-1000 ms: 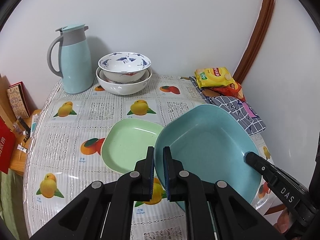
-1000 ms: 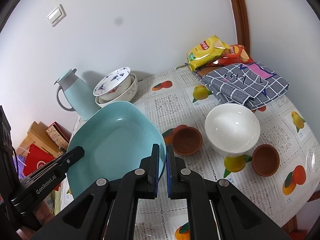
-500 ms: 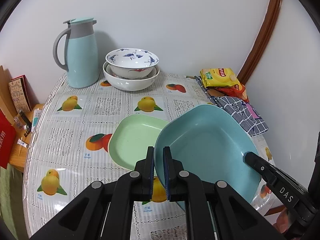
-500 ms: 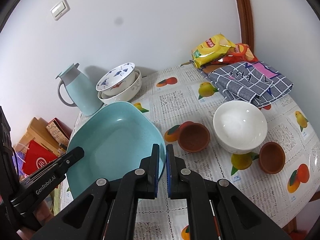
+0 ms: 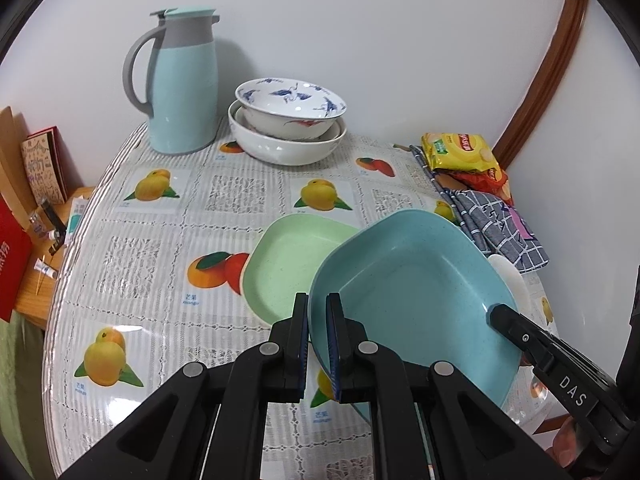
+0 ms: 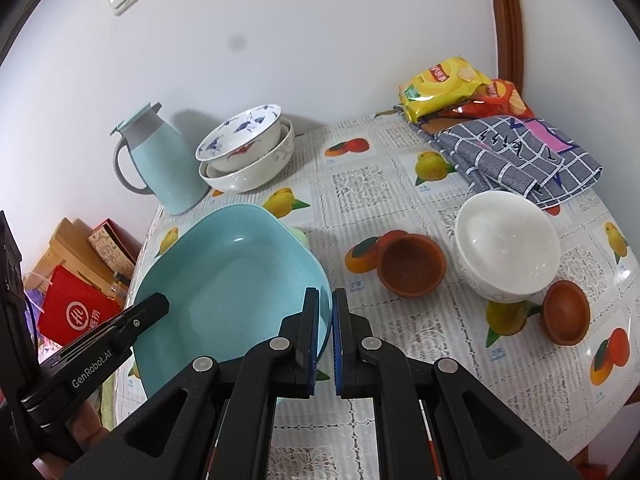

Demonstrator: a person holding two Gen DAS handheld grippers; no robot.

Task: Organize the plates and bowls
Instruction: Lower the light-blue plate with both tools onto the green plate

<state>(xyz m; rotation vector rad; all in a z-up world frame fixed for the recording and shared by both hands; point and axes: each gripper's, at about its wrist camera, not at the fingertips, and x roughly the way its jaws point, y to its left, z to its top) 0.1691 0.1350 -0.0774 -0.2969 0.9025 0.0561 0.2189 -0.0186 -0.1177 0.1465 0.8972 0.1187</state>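
Observation:
A square blue plate (image 5: 416, 292) (image 6: 232, 276) hangs tilted above the table, held by both grippers. My left gripper (image 5: 317, 304) is shut on its left rim, and my right gripper (image 6: 326, 300) is shut on its right rim. Just beyond and partly under it, a square green plate (image 5: 288, 258) lies flat on the table. Two nested bowls (image 5: 286, 120) (image 6: 248, 152), the upper one painted blue, stand at the back. A white bowl (image 6: 506, 248) and two small brown bowls (image 6: 412, 266) (image 6: 566, 312) sit to the right.
A light-blue jug (image 5: 184, 84) (image 6: 160, 164) stands at the back left beside the nested bowls. Snack bags (image 5: 460, 152) and a checked cloth (image 6: 516, 160) lie at the back right. Boxes and a red packet (image 6: 76, 312) crowd a low shelf left of the table (image 5: 160, 240).
Both grippers have carried the blue plate forward and a little lower toward the green plate. The jug and nested bowls loom larger now.

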